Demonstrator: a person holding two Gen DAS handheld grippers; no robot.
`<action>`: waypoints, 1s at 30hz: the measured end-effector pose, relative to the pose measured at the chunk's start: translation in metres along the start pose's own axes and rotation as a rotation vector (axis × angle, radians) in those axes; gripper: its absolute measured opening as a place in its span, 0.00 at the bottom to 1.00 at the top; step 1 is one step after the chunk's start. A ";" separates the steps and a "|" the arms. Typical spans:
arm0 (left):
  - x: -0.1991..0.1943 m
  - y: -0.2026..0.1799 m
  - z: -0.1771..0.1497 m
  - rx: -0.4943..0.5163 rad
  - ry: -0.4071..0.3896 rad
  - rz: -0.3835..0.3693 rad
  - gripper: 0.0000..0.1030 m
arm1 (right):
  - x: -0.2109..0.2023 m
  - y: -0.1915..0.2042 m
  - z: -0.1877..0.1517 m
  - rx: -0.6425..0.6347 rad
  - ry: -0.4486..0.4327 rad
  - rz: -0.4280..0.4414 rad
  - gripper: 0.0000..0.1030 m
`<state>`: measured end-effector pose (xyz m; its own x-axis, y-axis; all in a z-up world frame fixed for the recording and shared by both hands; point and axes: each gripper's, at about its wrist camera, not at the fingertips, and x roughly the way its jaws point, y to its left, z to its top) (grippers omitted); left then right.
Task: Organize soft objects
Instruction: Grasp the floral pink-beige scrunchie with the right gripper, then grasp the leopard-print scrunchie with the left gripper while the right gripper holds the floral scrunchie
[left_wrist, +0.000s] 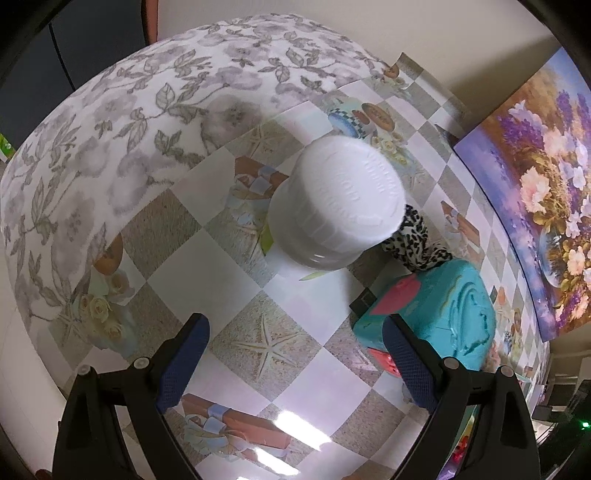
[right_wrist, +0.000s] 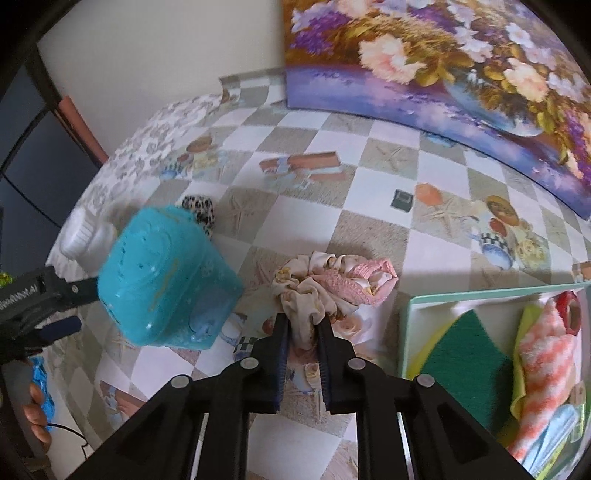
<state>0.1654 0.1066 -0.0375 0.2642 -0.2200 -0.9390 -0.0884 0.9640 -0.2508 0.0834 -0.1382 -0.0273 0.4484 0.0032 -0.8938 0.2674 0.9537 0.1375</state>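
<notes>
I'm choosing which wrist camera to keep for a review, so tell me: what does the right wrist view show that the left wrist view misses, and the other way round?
Only the right wrist view shows the right hand-held gripper shut on a cream and pink scrunchie, and the green-rimmed tray holding a green scouring pad and a striped cloth.

Only the left wrist view shows the jaws of the left hand-held gripper, standing wide apart with nothing between them.

Both show the teal container, the white bottle, the leopard-print scrunchie, the flower painting and the checked tablecloth.
</notes>
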 end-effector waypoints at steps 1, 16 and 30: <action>-0.002 0.000 0.000 0.002 -0.004 -0.002 0.92 | -0.004 -0.002 0.001 0.005 -0.009 0.002 0.15; -0.045 -0.012 -0.003 0.069 -0.092 -0.028 0.92 | -0.072 -0.028 0.015 0.090 -0.121 -0.013 0.15; -0.062 -0.102 0.040 0.369 -0.124 0.012 0.92 | -0.078 -0.043 0.020 0.108 -0.131 -0.033 0.15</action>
<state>0.1962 0.0277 0.0558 0.3816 -0.2101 -0.9001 0.2528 0.9604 -0.1170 0.0539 -0.1852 0.0454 0.5436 -0.0739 -0.8361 0.3712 0.9146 0.1605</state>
